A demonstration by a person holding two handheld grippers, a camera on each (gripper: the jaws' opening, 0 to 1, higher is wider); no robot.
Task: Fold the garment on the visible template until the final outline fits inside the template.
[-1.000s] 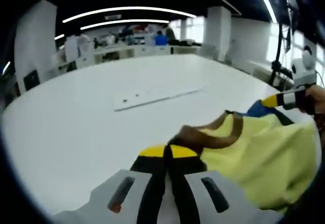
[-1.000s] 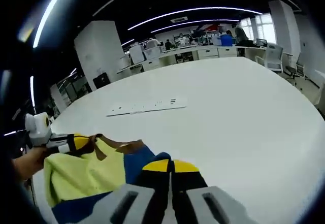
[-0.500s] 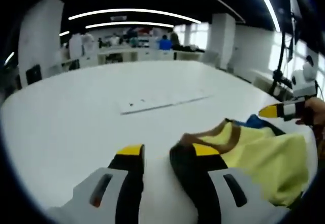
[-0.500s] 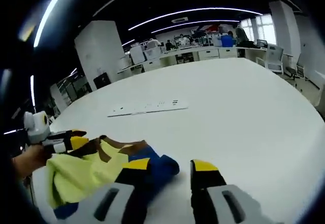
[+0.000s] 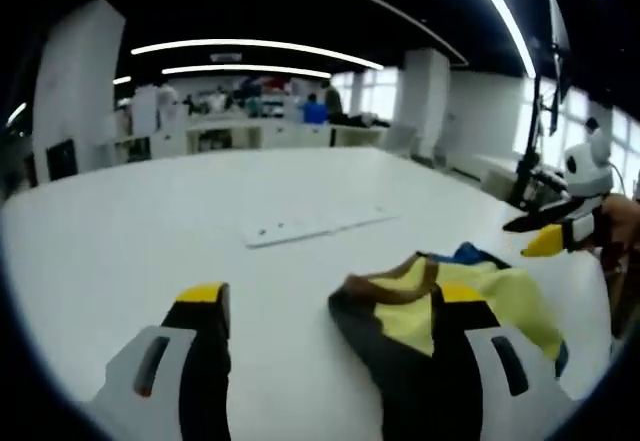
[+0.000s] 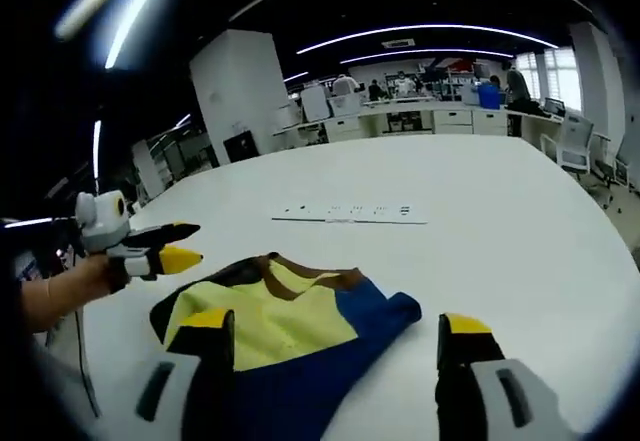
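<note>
While both tools hover low over the white table (image 6: 520, 251), neither has hold of anything. Left gripper (image 5: 330, 311): jaws spread wide, nothing between them; its right jaw stands in front of the garment (image 5: 480, 291). Right gripper (image 6: 335, 336): jaws likewise wide apart and holding nothing, the left jaw in front of the cloth.

Garment (image 6: 290, 326): yellow and blue with brown trim, lying loosely heaped on the near part of the table, between the two grippers. In the right gripper view the left gripper (image 6: 165, 246) sits just left of it, held by a hand (image 6: 55, 296). In the left gripper view the right gripper (image 5: 545, 236) sits just right of it.

Farther off, a flat white strip (image 6: 350, 211) lies on the table, well apart from the garment. Beyond, desks and people, too small to detail.
</note>
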